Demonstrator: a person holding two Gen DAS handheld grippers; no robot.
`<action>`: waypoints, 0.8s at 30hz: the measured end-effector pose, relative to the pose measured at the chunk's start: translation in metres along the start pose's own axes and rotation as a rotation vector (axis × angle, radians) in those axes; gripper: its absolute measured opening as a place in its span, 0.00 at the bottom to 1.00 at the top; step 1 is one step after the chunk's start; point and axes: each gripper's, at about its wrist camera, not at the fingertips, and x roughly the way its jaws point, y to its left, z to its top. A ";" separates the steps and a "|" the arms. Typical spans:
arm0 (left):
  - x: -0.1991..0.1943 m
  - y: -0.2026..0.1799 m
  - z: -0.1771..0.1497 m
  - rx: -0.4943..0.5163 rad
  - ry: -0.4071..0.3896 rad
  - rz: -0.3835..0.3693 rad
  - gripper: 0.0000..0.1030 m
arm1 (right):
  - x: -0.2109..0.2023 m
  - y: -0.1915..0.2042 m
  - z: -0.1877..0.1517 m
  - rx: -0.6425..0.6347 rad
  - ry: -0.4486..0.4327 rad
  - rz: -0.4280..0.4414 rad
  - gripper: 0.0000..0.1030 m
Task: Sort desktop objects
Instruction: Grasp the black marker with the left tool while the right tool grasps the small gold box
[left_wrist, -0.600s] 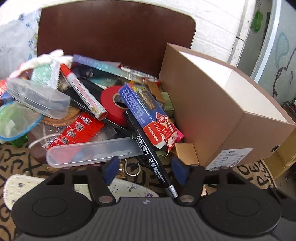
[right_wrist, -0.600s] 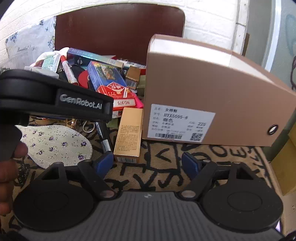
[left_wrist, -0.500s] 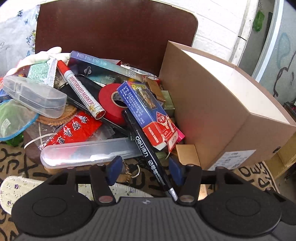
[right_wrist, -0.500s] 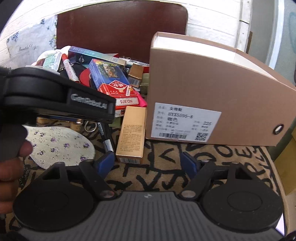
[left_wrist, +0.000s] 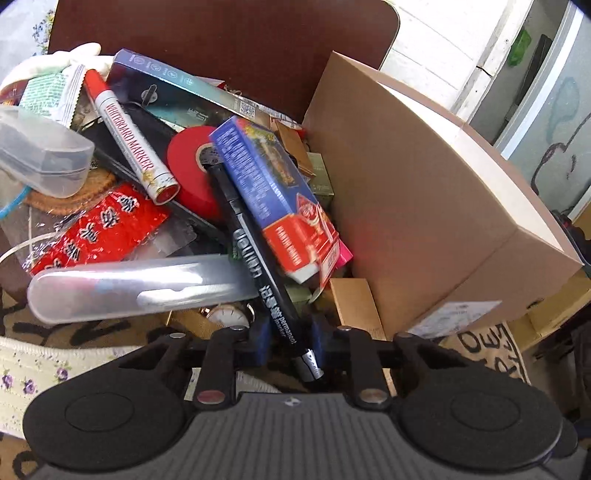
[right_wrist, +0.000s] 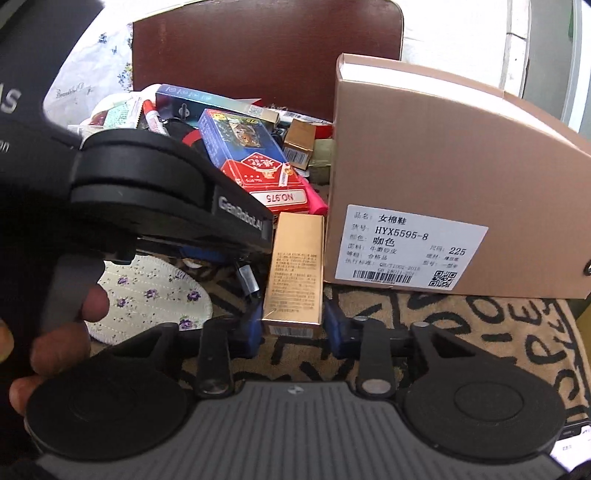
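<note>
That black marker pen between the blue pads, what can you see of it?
The black marker is a long, slim plastic pen with white printing along its barrel, partly reading "permanent marker", and a silvery end nearest the camera. It lies slanted on the pile, its far end against the red tape roll, beside the blue card box. The left gripper has its blue pads closed on the near end.

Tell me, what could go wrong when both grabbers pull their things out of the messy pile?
The black marker in the left gripper lies under the blue card box, so pulling may tumble it. The right gripper pinches only the gold box's end, so it could slip or tilt.
</note>
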 end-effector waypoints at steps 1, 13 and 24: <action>-0.003 0.001 -0.001 -0.001 0.003 -0.005 0.18 | -0.001 -0.001 0.000 0.004 0.001 0.007 0.29; -0.022 -0.002 -0.022 0.106 0.056 0.011 0.13 | -0.012 0.014 -0.014 -0.025 0.052 0.074 0.30; -0.008 -0.004 -0.017 0.151 0.056 0.038 0.13 | 0.007 0.015 -0.015 -0.052 0.041 0.064 0.32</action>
